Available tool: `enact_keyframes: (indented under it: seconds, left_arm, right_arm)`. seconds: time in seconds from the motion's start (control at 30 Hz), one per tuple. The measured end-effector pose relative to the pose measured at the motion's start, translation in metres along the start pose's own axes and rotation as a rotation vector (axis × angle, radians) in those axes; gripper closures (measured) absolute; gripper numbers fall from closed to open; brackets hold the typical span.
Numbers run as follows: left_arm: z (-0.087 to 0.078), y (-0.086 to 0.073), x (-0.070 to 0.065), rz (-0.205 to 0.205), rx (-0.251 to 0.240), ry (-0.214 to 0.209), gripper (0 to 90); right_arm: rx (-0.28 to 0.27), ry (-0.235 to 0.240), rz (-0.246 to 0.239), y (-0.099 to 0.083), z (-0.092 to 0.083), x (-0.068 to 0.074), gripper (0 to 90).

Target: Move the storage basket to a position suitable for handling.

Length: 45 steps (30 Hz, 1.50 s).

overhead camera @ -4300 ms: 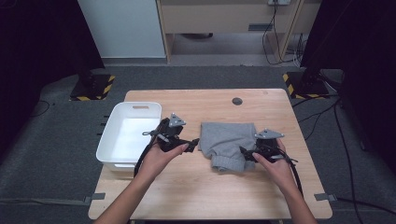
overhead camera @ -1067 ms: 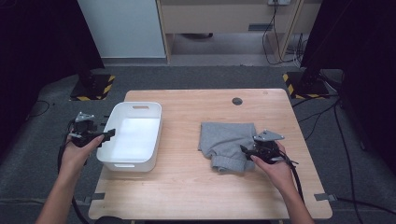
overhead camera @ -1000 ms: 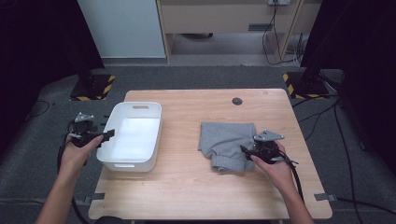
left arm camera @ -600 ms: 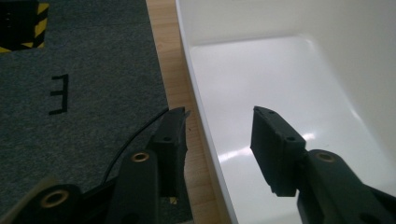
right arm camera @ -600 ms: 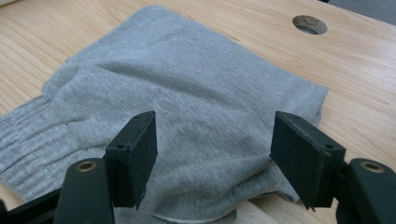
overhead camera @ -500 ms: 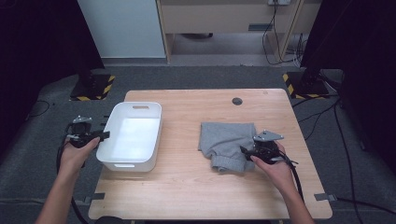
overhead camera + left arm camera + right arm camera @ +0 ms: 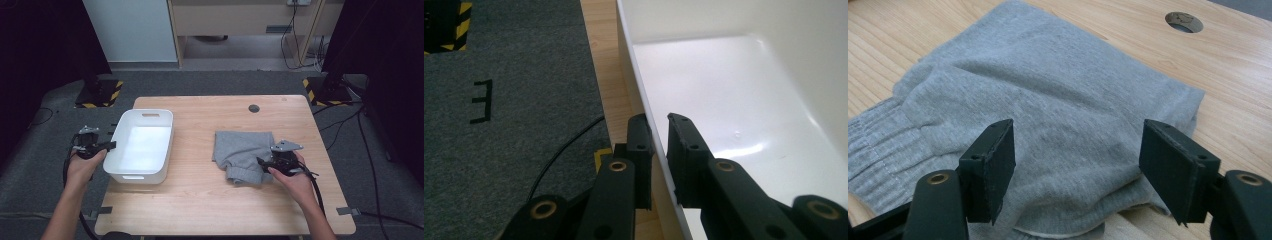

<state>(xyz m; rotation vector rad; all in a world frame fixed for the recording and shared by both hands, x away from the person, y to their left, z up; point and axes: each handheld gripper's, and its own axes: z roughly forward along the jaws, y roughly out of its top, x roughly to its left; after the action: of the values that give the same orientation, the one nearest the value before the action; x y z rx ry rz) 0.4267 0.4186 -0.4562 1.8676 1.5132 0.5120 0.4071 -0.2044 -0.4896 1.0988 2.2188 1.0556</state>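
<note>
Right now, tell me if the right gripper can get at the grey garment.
Probably yes. The right gripper sits at the edge of the garment, jaws open over the cloth, with nothing between. The left gripper, just closed on the bin wall, is well clear.

Glossy smooth white plastic bin (image 7: pixel 141 146), soft matt grey knitted cloth garment (image 7: pixel 243 150) with ribbed cuff, on pale smooth-grained wooden table (image 7: pixel 210 200).
</note>
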Motion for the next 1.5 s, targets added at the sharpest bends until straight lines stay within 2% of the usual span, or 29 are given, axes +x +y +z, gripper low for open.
enact_keyframes:
  seconds: [0.4, 0.5, 0.73, 1.1, 1.5]
  left_arm:
    - [0.005, 0.001, -0.019, 0.004, -0.011, -0.031, 79.6]
    - [0.006, 0.001, -0.028, 0.004, -0.014, -0.047, 79.1]
    - [0.008, 0.0, -0.04, 0.022, -0.015, -0.063, 77.8]
    - [0.008, -0.004, -0.049, 0.007, -0.036, -0.082, 76.8]
    - [0.005, -0.008, -0.059, 0.004, -0.044, -0.082, 76.6]
  right_arm:
    - [0.004, -0.005, 0.004, -0.001, 0.0, -0.002, 30.7]
    - [0.006, 0.001, 0.015, -0.001, 0.0, -0.003, 30.5]
    - [0.005, -0.004, 0.024, -0.002, -0.001, -0.005, 29.2]
    - [0.006, -0.008, 0.022, -0.002, 0.0, -0.005, 27.9]
    - [0.01, -0.009, 0.018, -0.002, 0.001, -0.004, 27.6]
